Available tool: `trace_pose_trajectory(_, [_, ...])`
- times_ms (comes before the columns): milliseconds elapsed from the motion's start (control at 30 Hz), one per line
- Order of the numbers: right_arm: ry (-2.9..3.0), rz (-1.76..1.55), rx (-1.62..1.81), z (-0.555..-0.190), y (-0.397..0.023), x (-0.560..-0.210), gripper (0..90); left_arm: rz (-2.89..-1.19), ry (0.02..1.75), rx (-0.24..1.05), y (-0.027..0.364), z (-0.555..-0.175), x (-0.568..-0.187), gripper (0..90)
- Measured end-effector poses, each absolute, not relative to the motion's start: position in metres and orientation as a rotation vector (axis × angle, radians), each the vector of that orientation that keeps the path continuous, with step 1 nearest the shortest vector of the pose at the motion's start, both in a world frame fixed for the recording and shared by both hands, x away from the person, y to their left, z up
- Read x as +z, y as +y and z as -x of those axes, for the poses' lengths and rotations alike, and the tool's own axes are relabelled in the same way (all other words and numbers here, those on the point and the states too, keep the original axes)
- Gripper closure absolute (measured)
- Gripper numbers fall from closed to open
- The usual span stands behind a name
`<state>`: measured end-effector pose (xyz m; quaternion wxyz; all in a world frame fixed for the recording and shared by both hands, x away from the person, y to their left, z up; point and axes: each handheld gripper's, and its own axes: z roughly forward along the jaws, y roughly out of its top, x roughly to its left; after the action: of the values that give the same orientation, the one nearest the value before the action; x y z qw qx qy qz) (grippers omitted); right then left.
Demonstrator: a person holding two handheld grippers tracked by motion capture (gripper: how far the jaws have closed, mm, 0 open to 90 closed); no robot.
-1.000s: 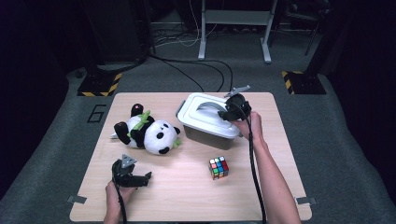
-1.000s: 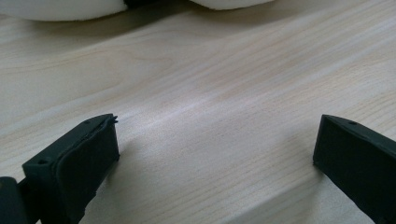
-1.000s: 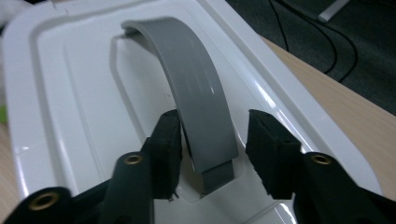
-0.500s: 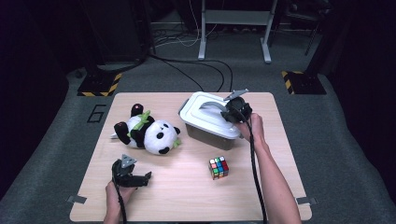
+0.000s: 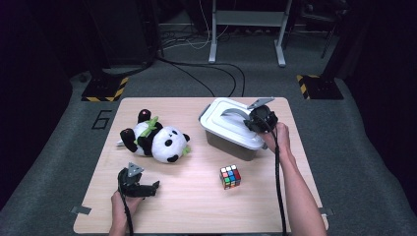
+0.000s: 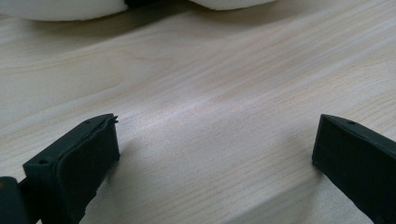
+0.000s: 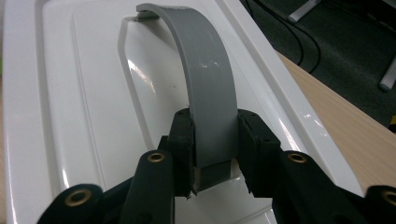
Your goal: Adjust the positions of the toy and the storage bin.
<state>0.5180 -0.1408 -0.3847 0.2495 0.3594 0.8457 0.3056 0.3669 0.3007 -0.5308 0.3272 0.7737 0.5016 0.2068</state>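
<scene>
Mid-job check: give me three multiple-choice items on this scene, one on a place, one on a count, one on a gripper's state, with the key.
1. Where is the Rubik's cube?
A. On the box lid
B. On the table in front of the storage box
C. Beside the panda's feet

2. How many loose things sit on the table?
A. Two
B. Three
C. Five

3. What is the right gripper doing?
A. Shut on the lid handle
B. Open above the cube
C. Holding the panda

Key: 1 B, the cube lies on bare wood on the near side of the storage box. 2 B, panda plush, box and cube. 3 A, its jaws clamp the grey lid handle; the left gripper rests open on the table.
</scene>
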Motion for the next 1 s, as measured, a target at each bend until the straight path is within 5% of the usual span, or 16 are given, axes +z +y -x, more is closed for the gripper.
trace_pose_trajectory(467, [2.275, -1.052, 0.847, -0.510, -0.154, -0.385, 66.5, -2.027, 1.313, 0.541, 0.301, -0.367, -0.531, 0.3])
trace_pose_trajectory(833, [2.207, -1.171, 0.946, -0.484, -0.172, -0.375, 20.2, -2.036, 1.301, 0.544, 0.301, -0.368, -0.531, 0.0])
trace_pose_trajectory(1000, [2.189, -1.208, 0.983, -0.458, -0.186, -0.376, 10.8, -2.029, 1.297, 0.509, 0.304, -0.371, -0.525, 0.0])
